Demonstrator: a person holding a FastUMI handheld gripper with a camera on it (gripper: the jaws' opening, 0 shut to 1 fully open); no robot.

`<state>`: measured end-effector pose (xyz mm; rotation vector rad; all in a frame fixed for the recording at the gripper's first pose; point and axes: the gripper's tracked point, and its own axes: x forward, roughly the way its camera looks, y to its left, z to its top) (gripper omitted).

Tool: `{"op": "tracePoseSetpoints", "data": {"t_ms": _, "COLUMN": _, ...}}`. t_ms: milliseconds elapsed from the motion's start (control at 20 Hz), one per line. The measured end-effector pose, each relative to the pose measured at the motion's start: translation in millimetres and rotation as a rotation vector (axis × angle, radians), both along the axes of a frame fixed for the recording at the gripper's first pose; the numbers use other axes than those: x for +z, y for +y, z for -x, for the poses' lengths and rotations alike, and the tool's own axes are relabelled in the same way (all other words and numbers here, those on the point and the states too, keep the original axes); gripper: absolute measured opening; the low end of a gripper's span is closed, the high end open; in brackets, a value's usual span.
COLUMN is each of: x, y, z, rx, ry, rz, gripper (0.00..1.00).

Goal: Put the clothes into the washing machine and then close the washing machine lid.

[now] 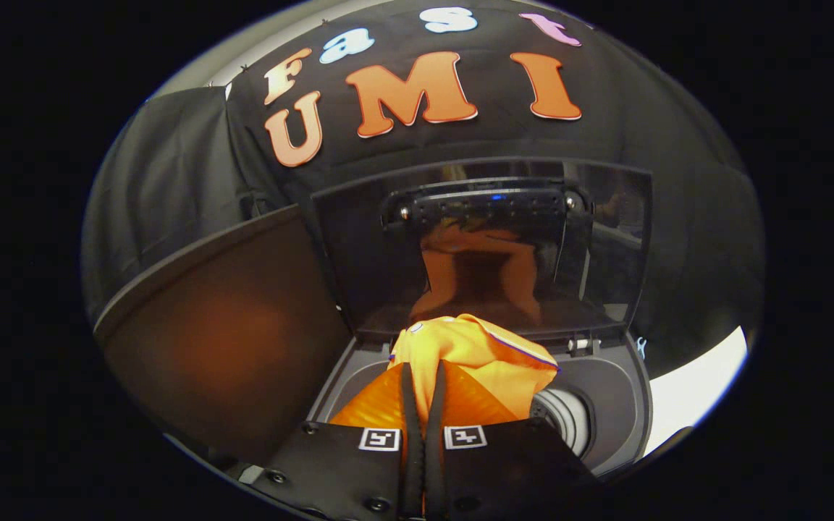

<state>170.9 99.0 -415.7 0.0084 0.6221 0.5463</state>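
An orange garment [475,354] with thin blue-and-white trim hangs bunched from my gripper [423,370], whose two fingers are pressed together on a fold of it. The cloth drapes over the open top of the washing machine [605,405], covering much of the drum opening; a bit of the pale drum [567,416] shows to the right of the cloth. The machine's dark glossy lid [489,246] stands raised upright behind the opening and mirrors the orange cloth. The lower part of the garment is hidden behind my fingers.
A dark brown panel [221,333] stands at an angle to the left of the machine, close to the opening. Black booth cloth [171,174] hangs behind. A pale surface [692,391] lies to the right of the machine.
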Motion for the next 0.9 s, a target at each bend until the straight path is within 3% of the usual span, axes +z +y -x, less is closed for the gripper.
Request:
{"op": "tracePoseSetpoints", "data": {"t_ms": 350, "x": -80.7, "y": 2.1, "z": -9.8, "rx": -0.035, "ry": 0.195, "rz": 0.067, "gripper": 0.09}}
{"op": "tracePoseSetpoints", "data": {"t_ms": 500, "x": -118.4, "y": 0.5, "z": -5.7, "rx": 0.0, "ry": 0.257, "rz": 0.159, "gripper": 0.09}}
{"op": "tracePoseSetpoints", "data": {"t_ms": 600, "x": -150.8, "y": -11.7, "z": 7.1, "rx": -0.031, "ry": 0.393, "rz": 0.238, "gripper": 0.09}}
{"op": "tracePoseSetpoints", "data": {"t_ms": 900, "x": -173.6, "y": -25.3, "z": 4.1, "rx": -0.105, "ry": 0.525, "rz": 0.274, "gripper": 0.09}}
